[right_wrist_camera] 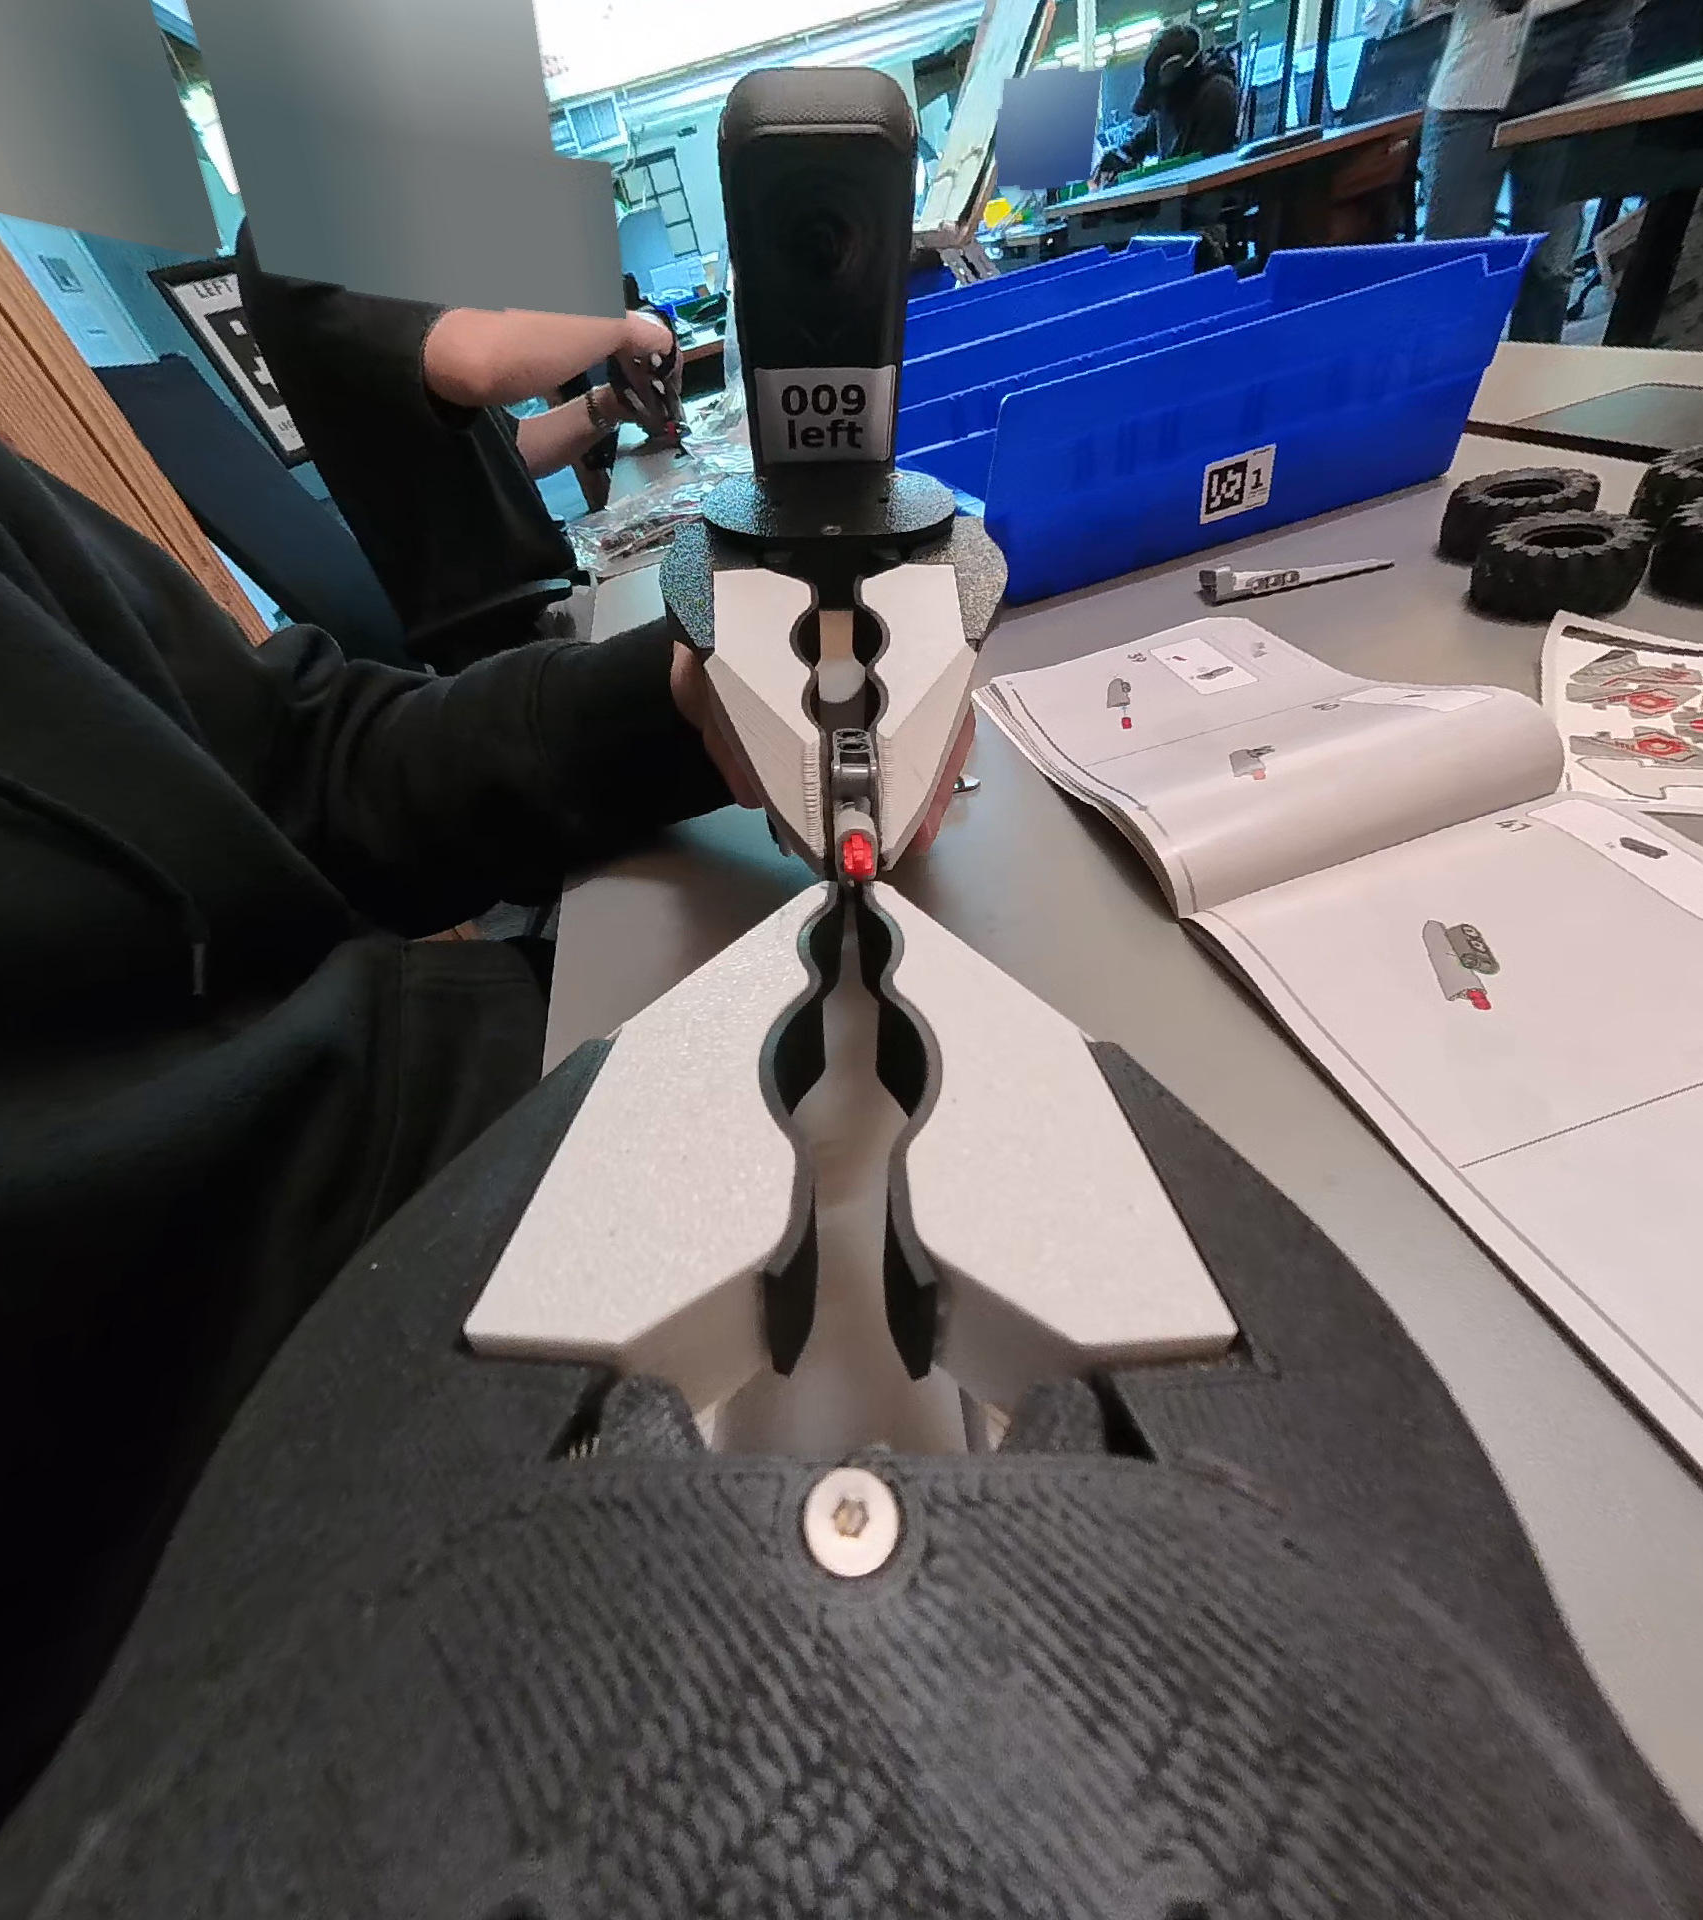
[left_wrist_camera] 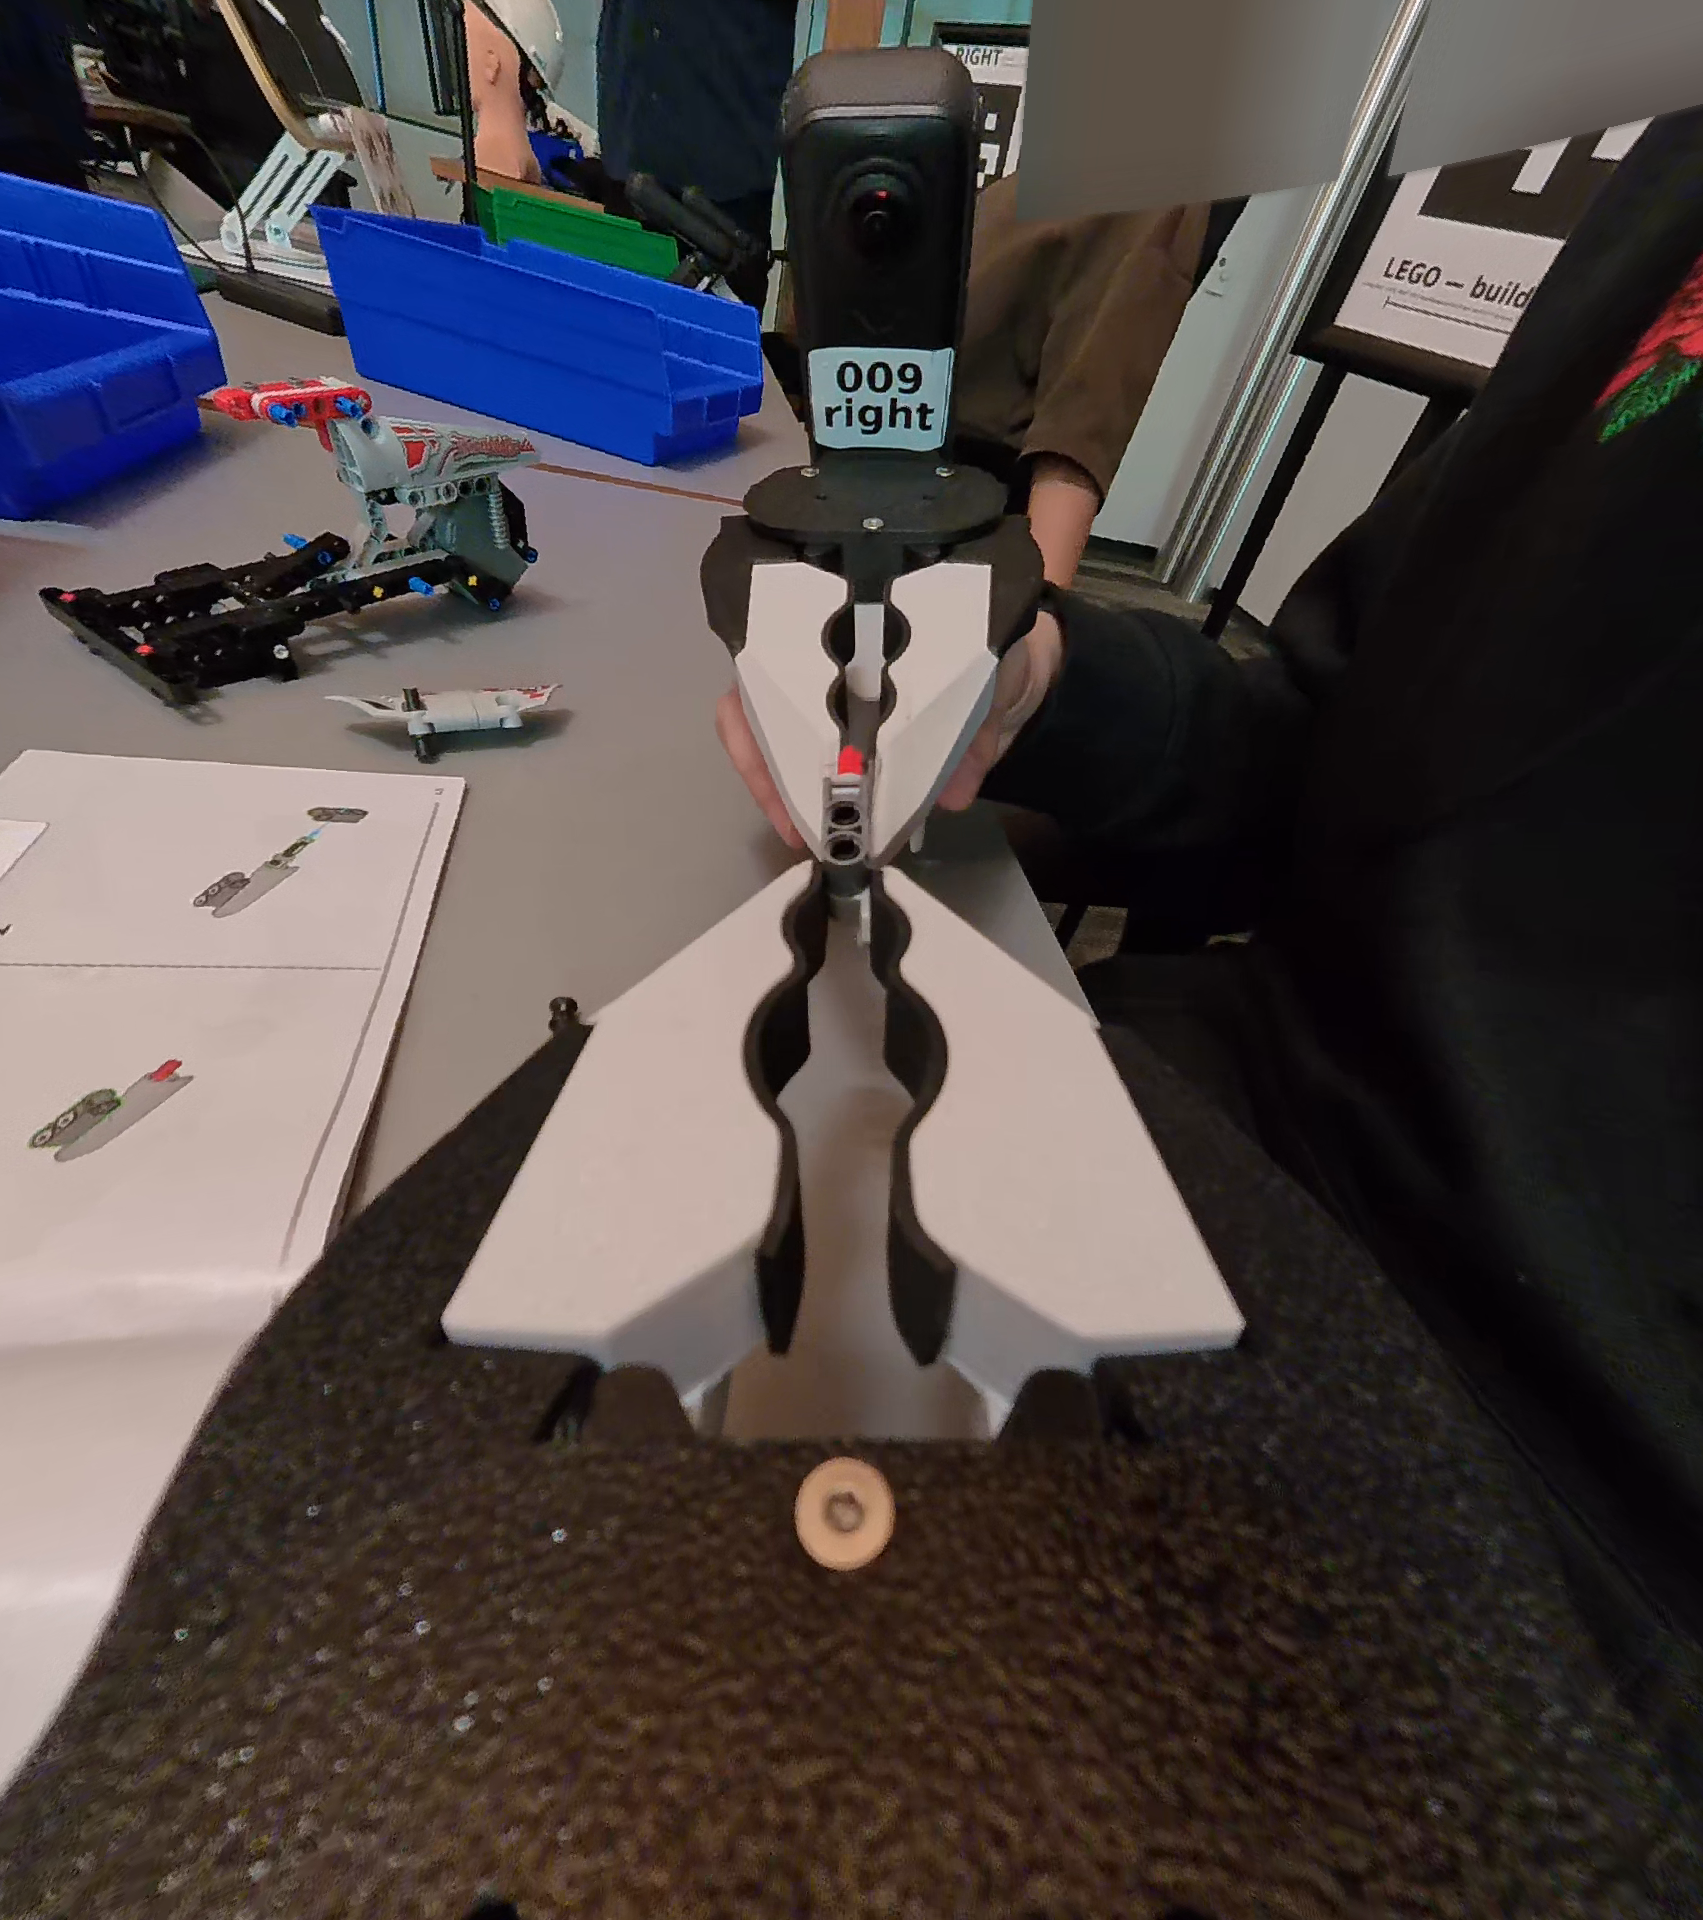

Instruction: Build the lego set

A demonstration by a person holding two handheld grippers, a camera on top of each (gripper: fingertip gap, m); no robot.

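Above the near edge of the grey table (left_wrist_camera: 618,831), the 2 grippers meet tip to tip, each camera facing the other. The left gripper (left_wrist_camera: 847,896) has its jaws drawn nearly together and pinches the lower end of a small grey lego beam (left_wrist_camera: 845,821) with round holes along it. The right gripper (right_wrist_camera: 854,900) is closed about as far, its tips pinching a red pin (right_wrist_camera: 857,854) that sticks out of the beam's other end. The beam and pin span the short gap between the 2 sets of tips, clear of the table.

A hand (left_wrist_camera: 759,753) in a black sleeve wraps the right gripper's body, and another hand (right_wrist_camera: 712,727) holds the left one.

On the table, left of the grippers in the left wrist view, an open instruction booklet (left_wrist_camera: 151,987) lies flat. Beyond it sits a partly built lego model (left_wrist_camera: 307,561) with a black frame and a grey, red and blue upper part, and just beside that a small grey and white winged piece (left_wrist_camera: 457,710). 2 blue bins (left_wrist_camera: 535,322) stand farther back.

From the right wrist view, the same booklet (right_wrist_camera: 1346,831) lies to the right, a sticker sheet (right_wrist_camera: 1678,717) past it, 4 black tyres (right_wrist_camera: 1553,561) near the far corner, and a loose grey part (right_wrist_camera: 1283,580) in front of a blue bin (right_wrist_camera: 1242,416). Other people sit in the background.
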